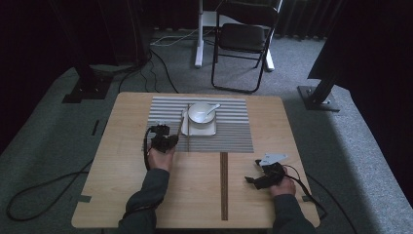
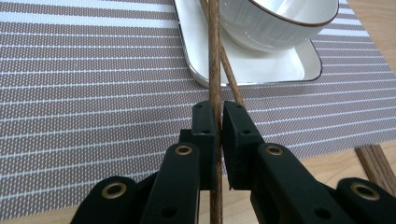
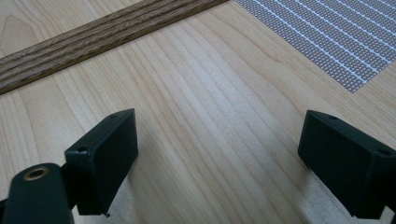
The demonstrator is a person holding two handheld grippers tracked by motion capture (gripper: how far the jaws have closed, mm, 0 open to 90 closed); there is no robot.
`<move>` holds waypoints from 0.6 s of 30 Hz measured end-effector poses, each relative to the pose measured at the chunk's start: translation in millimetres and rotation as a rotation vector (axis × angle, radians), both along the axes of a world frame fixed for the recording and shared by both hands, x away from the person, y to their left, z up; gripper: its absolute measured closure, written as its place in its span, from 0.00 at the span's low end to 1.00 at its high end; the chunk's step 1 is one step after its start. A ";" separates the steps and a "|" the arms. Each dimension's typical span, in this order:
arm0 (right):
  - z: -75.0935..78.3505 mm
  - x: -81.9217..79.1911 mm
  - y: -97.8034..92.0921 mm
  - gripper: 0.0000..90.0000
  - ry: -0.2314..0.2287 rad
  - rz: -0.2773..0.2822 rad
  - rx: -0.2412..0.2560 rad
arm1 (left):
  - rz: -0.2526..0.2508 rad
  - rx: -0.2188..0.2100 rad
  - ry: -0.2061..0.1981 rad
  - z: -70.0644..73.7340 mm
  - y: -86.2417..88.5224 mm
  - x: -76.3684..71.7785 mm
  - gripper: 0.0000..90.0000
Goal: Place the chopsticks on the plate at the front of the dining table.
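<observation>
On a striped placemat (image 1: 229, 126) stands a white square plate (image 1: 199, 130) carrying a white bowl (image 1: 198, 114) with a spoon (image 1: 212, 108) in it. Two brown chopsticks (image 1: 188, 130) lie along the plate's left side. My left gripper (image 2: 218, 126) is shut on one chopstick (image 2: 214, 56), which runs up between the jaws towards the bowl (image 2: 275, 23). The other chopstick (image 2: 232, 77) slants across the plate's rim (image 2: 196, 70) just behind it. My right gripper (image 3: 219, 123) is open wide over bare tabletop, holding nothing. It rests at the front right (image 1: 258, 179) of the table.
A dark wood inlay strip (image 1: 224, 185) runs from the mat to the table's front edge and crosses the right gripper view (image 3: 93, 42). The placemat corner (image 3: 336, 42) lies ahead of that gripper. A folding chair (image 1: 243, 39) and stand legs are beyond the table.
</observation>
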State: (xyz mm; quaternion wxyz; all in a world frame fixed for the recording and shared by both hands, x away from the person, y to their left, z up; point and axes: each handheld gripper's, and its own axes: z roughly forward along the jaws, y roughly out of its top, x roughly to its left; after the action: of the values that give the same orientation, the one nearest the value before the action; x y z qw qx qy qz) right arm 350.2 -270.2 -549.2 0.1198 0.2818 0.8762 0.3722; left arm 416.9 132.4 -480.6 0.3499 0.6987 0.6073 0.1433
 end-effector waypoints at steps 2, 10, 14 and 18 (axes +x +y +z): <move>0.0 0.0 0.0 0.13 0.000 0.000 0.000 | 0.003 0.000 -0.001 0.7 -1.2 3.1 0.93; 0.0 0.0 0.0 0.13 0.000 0.000 0.000 | 0.028 -0.013 -0.009 3.3 -3.2 18.4 0.93; 0.0 0.0 0.0 0.13 0.001 0.000 0.000 | 0.041 -0.016 -0.008 2.5 -3.5 24.8 0.93; 0.0 -0.1 0.0 0.13 0.001 -0.001 0.000 | 0.060 -0.020 -0.005 0.6 -3.5 31.9 0.93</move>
State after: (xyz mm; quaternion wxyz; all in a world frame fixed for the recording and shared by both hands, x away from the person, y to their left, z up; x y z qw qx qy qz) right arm 350.1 -270.2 -549.2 0.1196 0.2822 0.8762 0.3720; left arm 448.7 128.9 -480.0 0.3540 0.6763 0.6285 0.1495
